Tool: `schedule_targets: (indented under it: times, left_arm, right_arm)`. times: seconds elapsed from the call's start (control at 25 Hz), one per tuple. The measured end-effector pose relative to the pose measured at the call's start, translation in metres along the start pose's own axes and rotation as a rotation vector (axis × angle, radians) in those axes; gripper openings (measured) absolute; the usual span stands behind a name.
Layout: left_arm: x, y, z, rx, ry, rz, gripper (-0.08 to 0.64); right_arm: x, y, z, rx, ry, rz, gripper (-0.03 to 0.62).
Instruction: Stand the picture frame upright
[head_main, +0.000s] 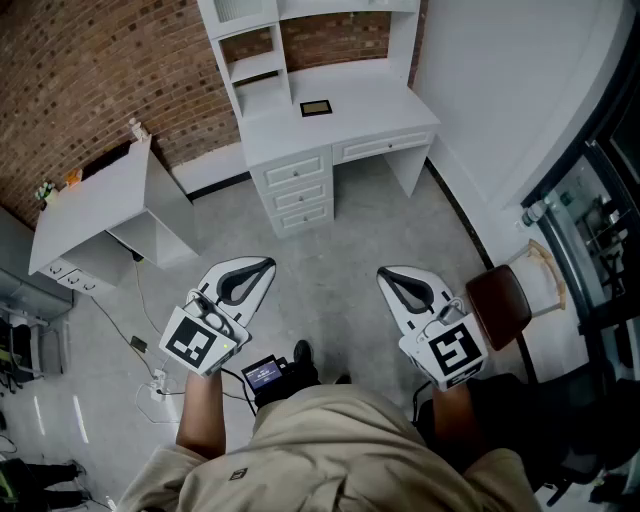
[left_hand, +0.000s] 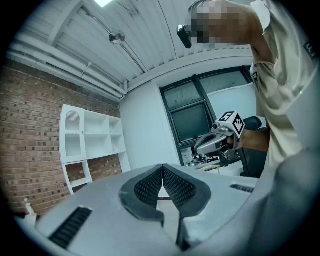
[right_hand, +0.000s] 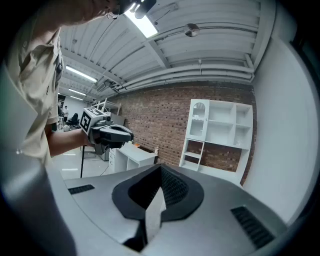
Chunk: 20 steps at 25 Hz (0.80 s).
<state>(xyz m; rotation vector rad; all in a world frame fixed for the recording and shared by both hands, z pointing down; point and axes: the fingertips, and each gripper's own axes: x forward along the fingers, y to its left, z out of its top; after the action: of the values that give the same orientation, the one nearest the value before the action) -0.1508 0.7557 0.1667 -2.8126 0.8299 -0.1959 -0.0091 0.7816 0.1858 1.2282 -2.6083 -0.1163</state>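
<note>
The picture frame (head_main: 316, 108) is small and dark and lies flat on the top of the white desk (head_main: 375, 100), far ahead across the floor. I hold both grippers low over the grey floor, well short of the desk. The left gripper (head_main: 266, 266) is shut with nothing between its ribbed pads (left_hand: 150, 187). The right gripper (head_main: 383, 273) is also shut and empty. In the left gripper view the left gripper (left_hand: 162, 168) points up past the right gripper (left_hand: 214, 140). In the right gripper view the right gripper (right_hand: 160, 169) points toward the brick wall, with the left gripper (right_hand: 111, 132) beside it.
The desk carries a white shelf hutch (head_main: 250, 50) and stands on a drawer stack (head_main: 298, 190) against the brick wall (head_main: 90, 80). A second white table (head_main: 100, 205) stands at the left, with cables (head_main: 145, 345) on the floor. A brown chair (head_main: 500, 300) sits at the right by the dark window (head_main: 600, 200).
</note>
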Motion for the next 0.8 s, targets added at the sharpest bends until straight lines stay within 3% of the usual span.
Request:
schedule_targets:
  times: [0.44,0.8]
  left_arm:
    - [0.034,0.054,-0.031,-0.019,0.025,-0.015,0.011]
    - [0.083,0.165,-0.059,-0.031,-0.011,-0.050,0.011]
  right_arm:
    - [0.054,-0.039,-0.011,0.049,0.012,-0.015,0.003]
    - [0.160,-0.102,-0.001,0.047,0.027,-0.067,0.003]
